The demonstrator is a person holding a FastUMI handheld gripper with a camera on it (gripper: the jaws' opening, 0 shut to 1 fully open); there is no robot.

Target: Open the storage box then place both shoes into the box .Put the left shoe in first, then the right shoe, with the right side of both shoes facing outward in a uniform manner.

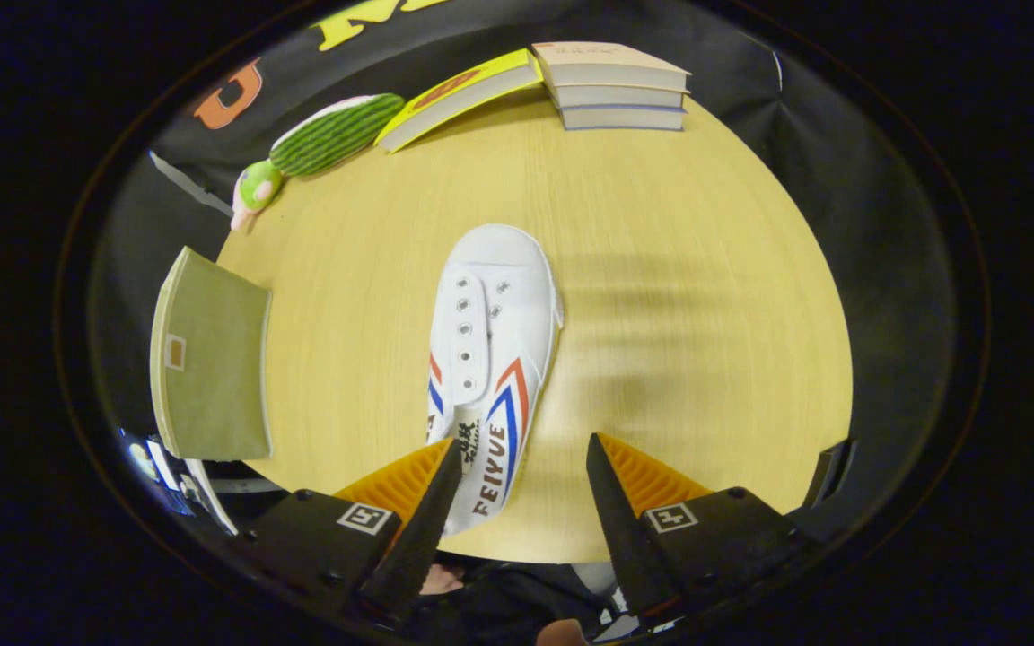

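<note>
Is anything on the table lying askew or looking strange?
The yellow book leans tilted against the book stack. The white shoe has no laces. The open gripper hovers over its heel.

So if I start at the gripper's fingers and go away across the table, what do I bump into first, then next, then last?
Gripper, fingers open → white shoe, its heel end between the fingers, nearer one of them → stack of books at the table's far edge.
</note>
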